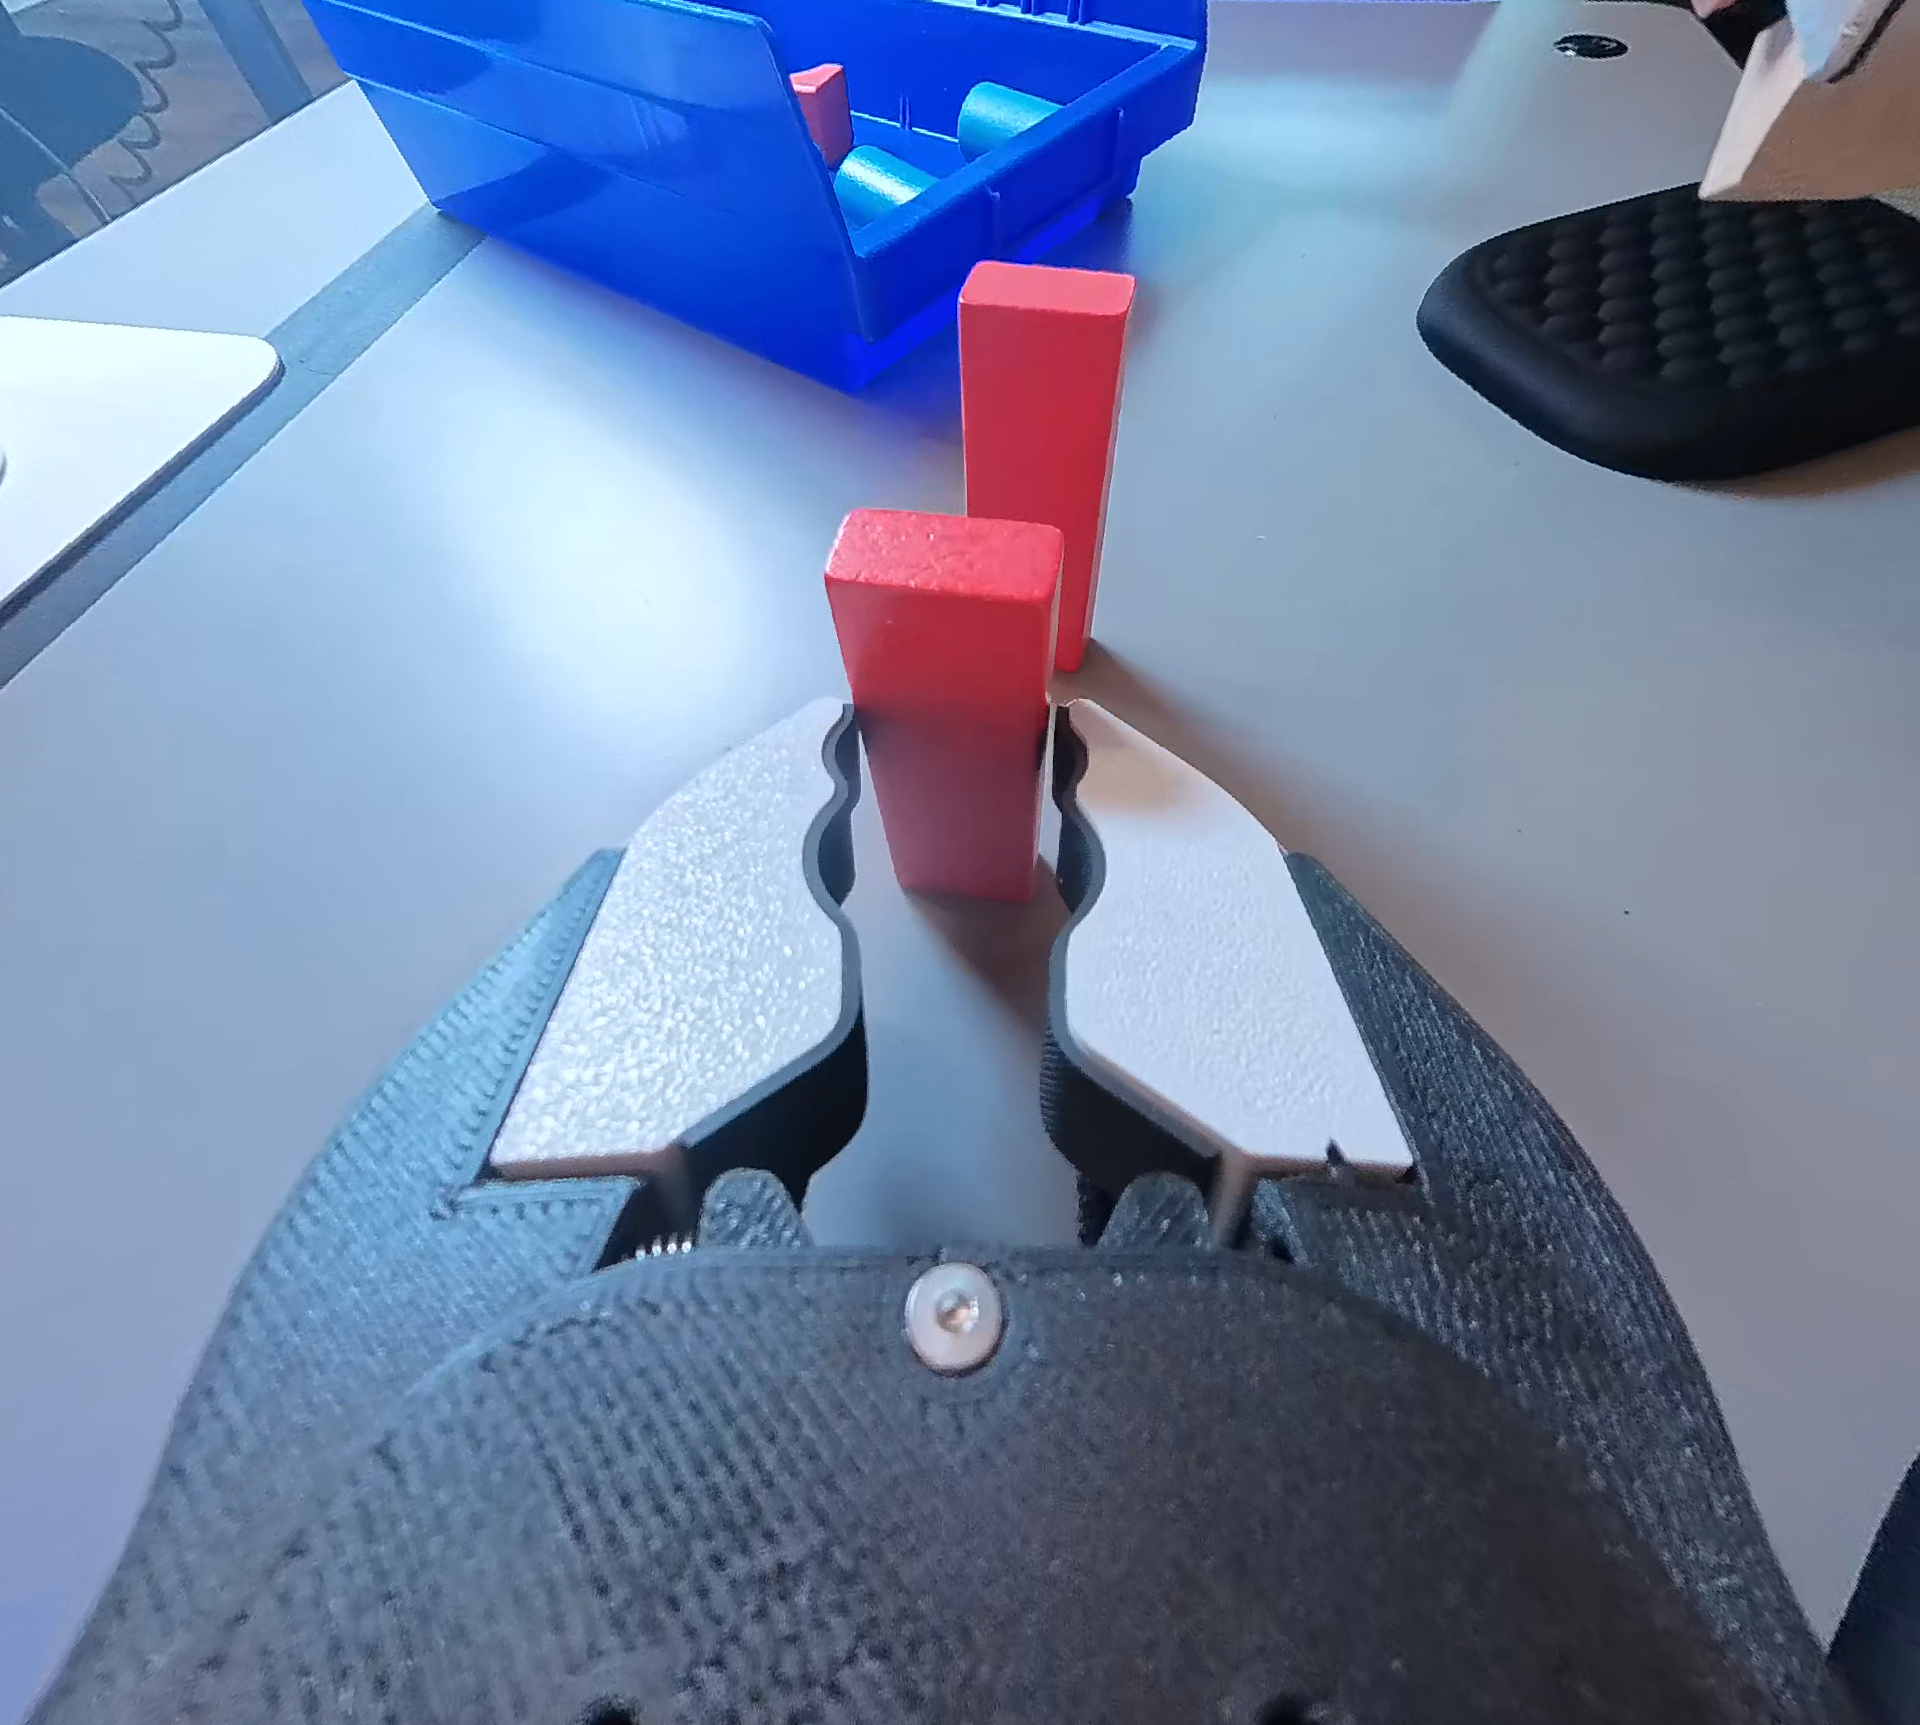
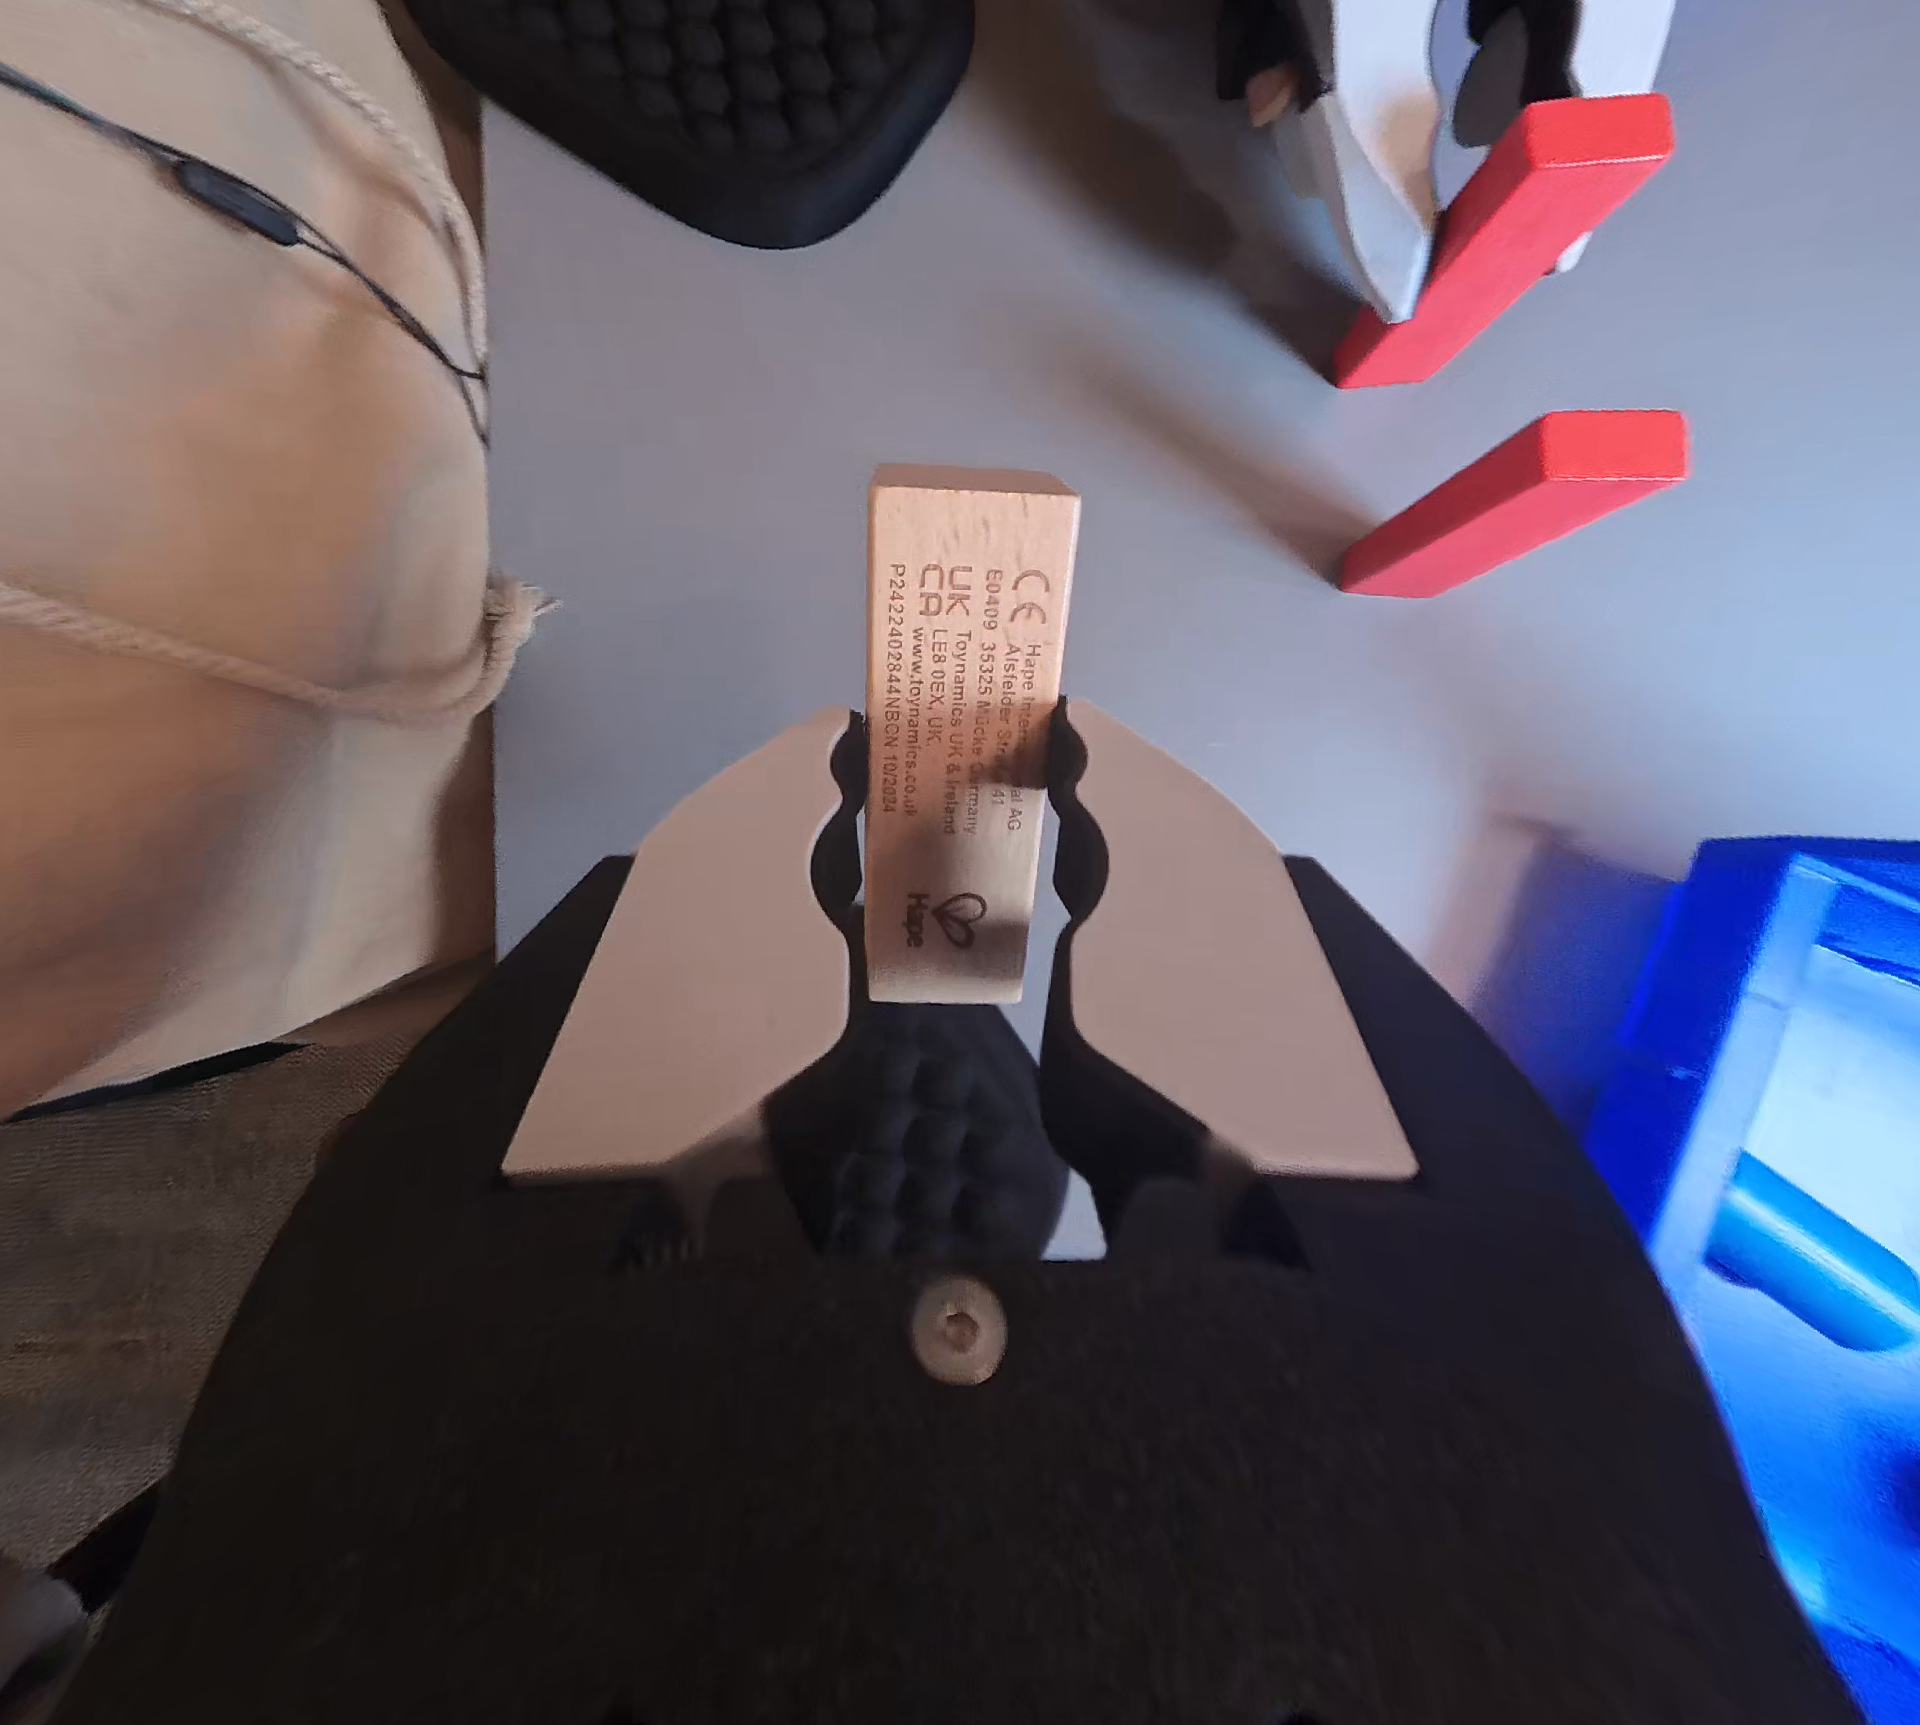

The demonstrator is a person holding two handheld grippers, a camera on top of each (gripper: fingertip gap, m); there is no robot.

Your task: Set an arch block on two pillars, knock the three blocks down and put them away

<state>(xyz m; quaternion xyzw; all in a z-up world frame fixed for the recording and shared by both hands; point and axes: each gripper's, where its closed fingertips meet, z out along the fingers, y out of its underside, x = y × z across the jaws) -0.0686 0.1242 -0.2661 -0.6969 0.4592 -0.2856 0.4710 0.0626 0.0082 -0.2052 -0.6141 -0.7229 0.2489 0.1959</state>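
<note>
My left gripper (image 1: 951, 719) is shut on the near red pillar (image 1: 940, 636), which stands upright on the grey table (image 1: 416, 688). A second red pillar (image 1: 1042, 449) stands upright just beyond it, a small gap apart. My right gripper (image 2: 961, 719) is shut on the plain wooden arch block (image 2: 966, 595) and holds it in the air above the table, off to the side of the pillars. From above, the right wrist view shows both pillars, the held one (image 2: 1507, 241) and the free one (image 2: 1517, 501), with the left gripper (image 2: 1481, 283) around the first.
A blue bin (image 1: 582, 65) stands behind the pillars and holds blue cylinders (image 1: 883, 184) and a red piece (image 1: 821, 101). A black bumpy pad (image 1: 1683, 345) lies to the right. A white board (image 1: 104, 418) lies at the left. A person's beige clothing (image 2: 208, 428) is beside the table.
</note>
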